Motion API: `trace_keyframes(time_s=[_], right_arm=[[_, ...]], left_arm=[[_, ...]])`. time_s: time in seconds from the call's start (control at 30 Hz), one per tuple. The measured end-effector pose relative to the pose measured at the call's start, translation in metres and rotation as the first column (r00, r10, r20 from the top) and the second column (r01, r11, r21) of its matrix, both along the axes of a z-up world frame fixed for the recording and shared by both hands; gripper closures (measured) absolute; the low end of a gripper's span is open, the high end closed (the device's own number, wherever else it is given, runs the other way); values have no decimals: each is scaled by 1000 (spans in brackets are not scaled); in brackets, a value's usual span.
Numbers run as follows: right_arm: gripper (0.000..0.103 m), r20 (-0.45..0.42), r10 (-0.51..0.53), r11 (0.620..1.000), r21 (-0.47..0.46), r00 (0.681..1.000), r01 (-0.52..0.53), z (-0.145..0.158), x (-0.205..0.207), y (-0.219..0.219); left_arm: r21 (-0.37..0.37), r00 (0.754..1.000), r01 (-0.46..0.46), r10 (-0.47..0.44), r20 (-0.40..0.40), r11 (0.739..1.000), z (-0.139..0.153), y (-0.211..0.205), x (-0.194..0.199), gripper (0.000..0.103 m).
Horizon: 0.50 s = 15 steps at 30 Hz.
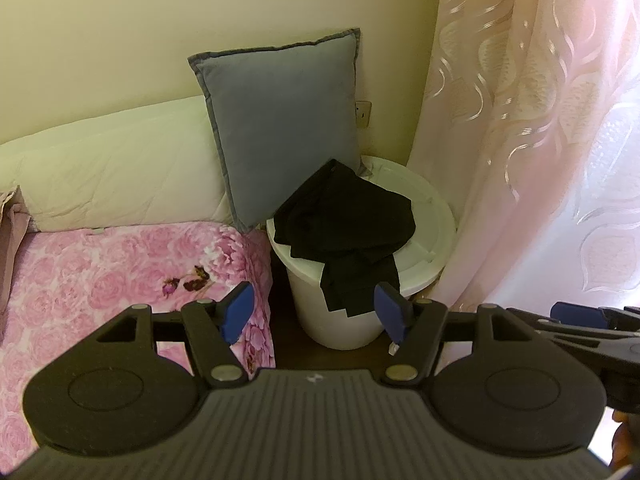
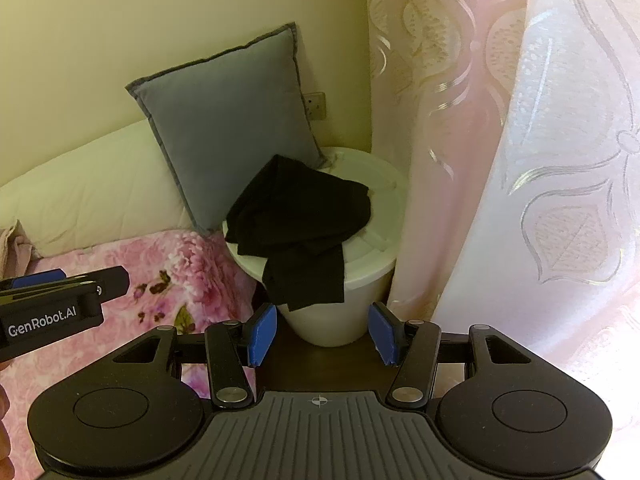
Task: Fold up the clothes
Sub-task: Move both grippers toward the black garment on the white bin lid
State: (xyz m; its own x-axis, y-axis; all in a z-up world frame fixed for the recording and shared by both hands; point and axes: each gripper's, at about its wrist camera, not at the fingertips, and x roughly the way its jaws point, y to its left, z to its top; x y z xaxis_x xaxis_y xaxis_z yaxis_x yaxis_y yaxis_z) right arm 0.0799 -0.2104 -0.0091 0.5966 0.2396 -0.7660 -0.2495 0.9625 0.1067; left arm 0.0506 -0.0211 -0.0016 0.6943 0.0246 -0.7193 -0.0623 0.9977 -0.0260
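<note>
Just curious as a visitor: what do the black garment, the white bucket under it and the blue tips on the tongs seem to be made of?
Black garment: soft matte fabric, likely a knit; it drapes and creases limply.
White bucket: looks like moulded plastic, smooth with a slight sheen and a ridged lid.
Blue tips: probably rubber or soft plastic, matte; the look alone cannot settle it.

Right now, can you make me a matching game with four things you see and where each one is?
Things:
1. black garment
2. grey cushion
3. white bin
4. pink curtain

Places:
A. hanging on the right
B. leaning against the wall
C. heaped on the lid
D. on the floor beside the bed

Pairs: 1-C, 2-B, 3-D, 4-A
</note>
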Motion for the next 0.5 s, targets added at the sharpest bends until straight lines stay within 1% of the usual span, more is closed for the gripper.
trace_keyframes(time_s=[0.13,0.33,0.5], right_arm=[[48,-5,-5,1000,-4,1000,5,-3,7,7],[48,-26,-27,999,-17,999,27,-13,26,23],[48,-55,-50,998,-42,997,47,-29,43,37]], left_arm=[[-5,1000,7,-7,-6,1000,-4,8,12,40],[-14,998,38,-39,-45,999,-17,22,39,40],[-40,991,58,-62,-116,998,-41,37,62,40]])
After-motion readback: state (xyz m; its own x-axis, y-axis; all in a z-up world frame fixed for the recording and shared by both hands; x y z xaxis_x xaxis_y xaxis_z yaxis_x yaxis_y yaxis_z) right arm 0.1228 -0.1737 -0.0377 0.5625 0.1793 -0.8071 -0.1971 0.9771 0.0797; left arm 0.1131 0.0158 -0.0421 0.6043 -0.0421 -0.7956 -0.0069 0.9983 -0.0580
